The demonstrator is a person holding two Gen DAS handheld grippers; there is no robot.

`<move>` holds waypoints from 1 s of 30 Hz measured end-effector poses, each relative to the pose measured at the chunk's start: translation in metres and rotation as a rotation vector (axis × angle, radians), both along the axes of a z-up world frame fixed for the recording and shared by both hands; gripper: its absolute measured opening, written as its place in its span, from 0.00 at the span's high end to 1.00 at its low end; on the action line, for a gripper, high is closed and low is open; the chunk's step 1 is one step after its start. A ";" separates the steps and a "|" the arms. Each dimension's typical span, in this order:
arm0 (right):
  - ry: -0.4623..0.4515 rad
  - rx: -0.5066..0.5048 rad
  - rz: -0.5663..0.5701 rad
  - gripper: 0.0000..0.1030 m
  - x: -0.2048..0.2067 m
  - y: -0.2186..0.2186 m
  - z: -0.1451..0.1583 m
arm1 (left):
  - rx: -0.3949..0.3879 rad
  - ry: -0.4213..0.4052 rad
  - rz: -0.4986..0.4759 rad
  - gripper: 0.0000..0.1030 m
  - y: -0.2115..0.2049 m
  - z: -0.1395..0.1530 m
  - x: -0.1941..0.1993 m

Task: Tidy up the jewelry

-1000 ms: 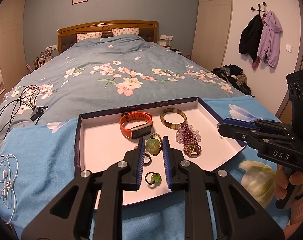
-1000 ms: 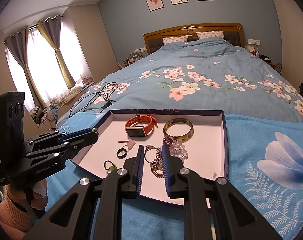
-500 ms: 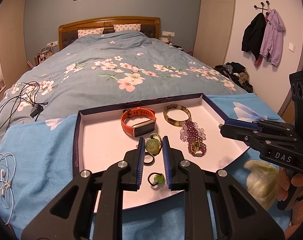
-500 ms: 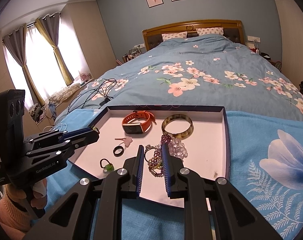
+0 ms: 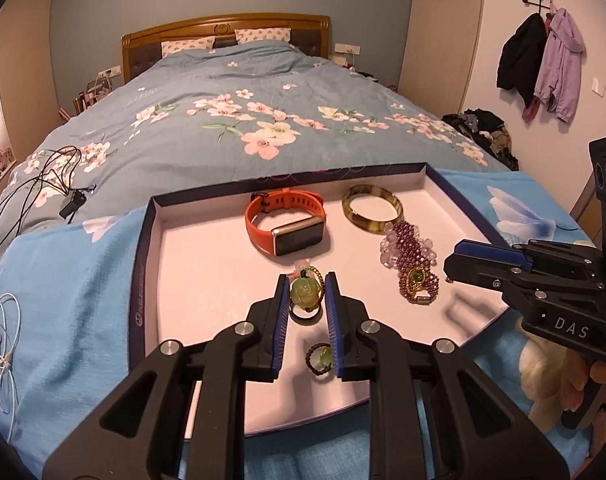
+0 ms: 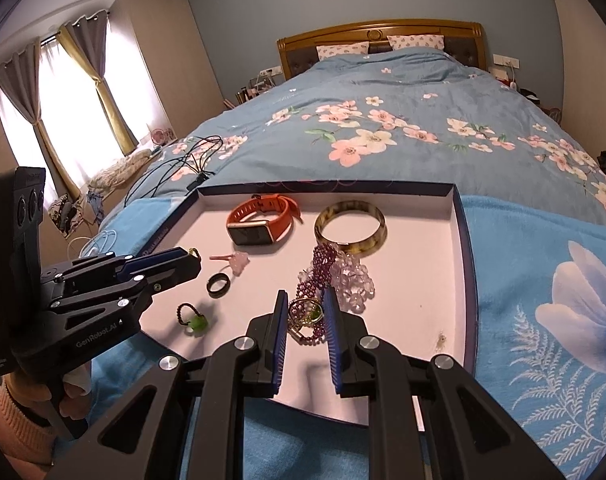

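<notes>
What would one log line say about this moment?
task: organize jewelry | left hand-held gripper: pendant between jaws, grip unclear | right hand-held gripper: empty, near bracelet | tray: on bed

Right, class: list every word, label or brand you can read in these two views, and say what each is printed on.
"DAS": on the right gripper body, left wrist view.
"GenRobot.AI": on the left gripper body, right wrist view.
Small label low on that gripper's handle: too blurred to read.
Print on the tray outer wall: too small to read.
</notes>
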State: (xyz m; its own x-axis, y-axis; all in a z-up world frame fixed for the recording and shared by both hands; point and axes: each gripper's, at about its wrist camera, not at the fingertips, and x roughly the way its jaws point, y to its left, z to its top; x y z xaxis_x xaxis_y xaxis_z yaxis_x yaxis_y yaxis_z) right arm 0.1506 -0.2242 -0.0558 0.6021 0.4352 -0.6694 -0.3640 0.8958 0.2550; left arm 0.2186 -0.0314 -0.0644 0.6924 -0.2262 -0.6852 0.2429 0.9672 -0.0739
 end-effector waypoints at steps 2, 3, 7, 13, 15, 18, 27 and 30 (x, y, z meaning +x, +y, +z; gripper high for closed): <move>0.003 -0.007 -0.001 0.84 0.001 0.002 -0.002 | 0.003 0.007 0.006 0.82 -0.001 -0.003 0.002; 0.003 -0.011 -0.003 0.83 0.002 0.002 -0.003 | 0.004 0.010 0.007 0.82 -0.001 -0.004 0.003; 0.008 -0.023 -0.010 0.80 0.005 0.004 -0.006 | 0.004 0.008 0.007 0.78 -0.001 -0.005 0.002; -0.002 -0.017 -0.021 0.77 0.001 0.001 -0.003 | -0.007 -0.026 0.010 0.61 0.002 0.003 -0.008; -0.020 -0.016 -0.024 0.74 -0.004 0.000 0.001 | -0.010 -0.039 0.013 0.55 0.005 0.008 -0.013; -0.054 -0.020 -0.038 0.61 -0.012 -0.004 0.008 | -0.014 -0.069 0.024 0.41 0.009 0.017 -0.026; -0.258 -0.042 -0.133 0.09 -0.070 -0.013 0.033 | 0.034 -0.248 0.087 0.06 0.023 0.046 -0.088; -0.363 -0.068 -0.150 0.07 -0.097 -0.011 0.044 | 0.013 -0.300 0.115 0.06 0.028 0.052 -0.110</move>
